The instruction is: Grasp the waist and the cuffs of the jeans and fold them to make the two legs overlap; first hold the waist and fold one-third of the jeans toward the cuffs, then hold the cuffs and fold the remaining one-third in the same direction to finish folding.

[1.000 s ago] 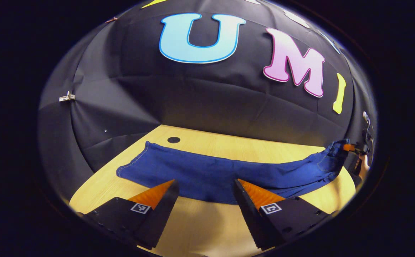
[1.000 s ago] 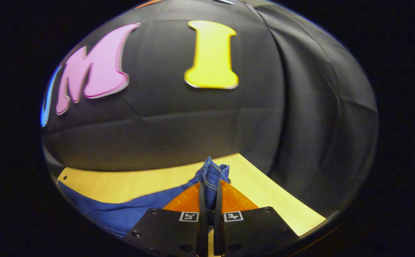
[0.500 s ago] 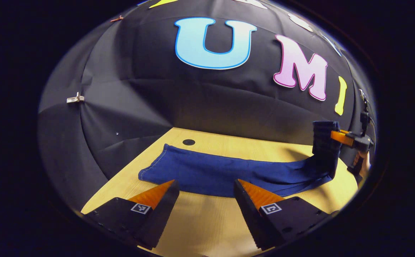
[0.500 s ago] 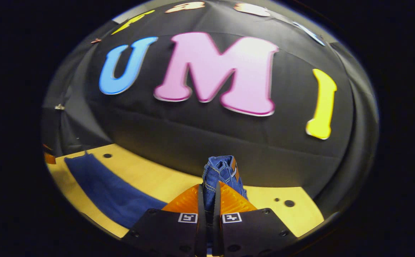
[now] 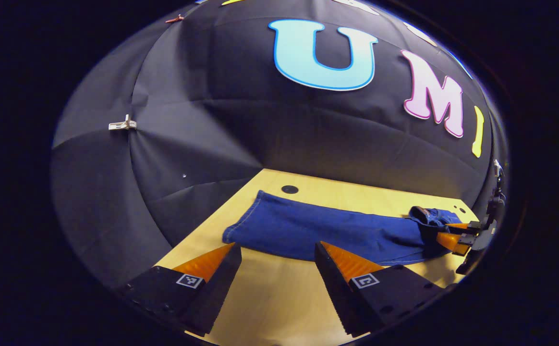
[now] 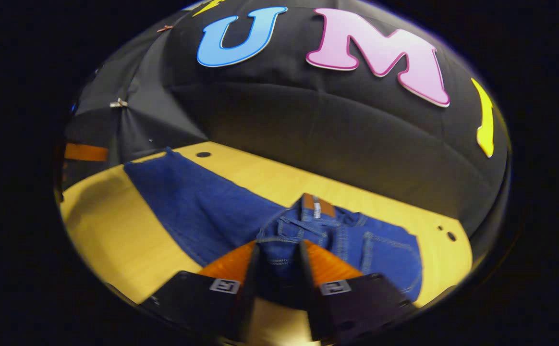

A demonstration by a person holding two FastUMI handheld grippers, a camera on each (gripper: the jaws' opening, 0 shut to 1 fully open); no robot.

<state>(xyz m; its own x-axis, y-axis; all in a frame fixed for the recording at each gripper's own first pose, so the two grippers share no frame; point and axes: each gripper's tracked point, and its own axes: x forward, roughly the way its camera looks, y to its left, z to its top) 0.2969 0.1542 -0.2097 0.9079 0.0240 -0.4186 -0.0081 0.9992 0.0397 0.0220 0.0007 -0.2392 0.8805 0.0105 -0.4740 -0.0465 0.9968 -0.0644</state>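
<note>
Jeans (image 5: 327, 230): one pair, flat along the table (image 5: 279, 298), waist end (image 6: 308, 226) turned back over the legs.
Right claw (image 6: 279, 259): fingers slightly apart around the waistband; whether they press it I cannot tell.
Left claw (image 5: 277, 254): fingers wide apart, over bare table near the jeans' near edge.
Open room: bare wood between jeans and near table edge.
Hidden: cuffs blurred.

This is a recording booth, a staged set and not a lived-in room. Ahead of both grippers a black cloth wall (image 5: 241, 125) closes off the space, creased and pulled taut, with a small pale clip (image 5: 122, 125) pinning it up to the left. Below the tools lies a plain light wooden table (image 5: 279, 298) with round holes (image 5: 289, 189) near its far edge.
</note>
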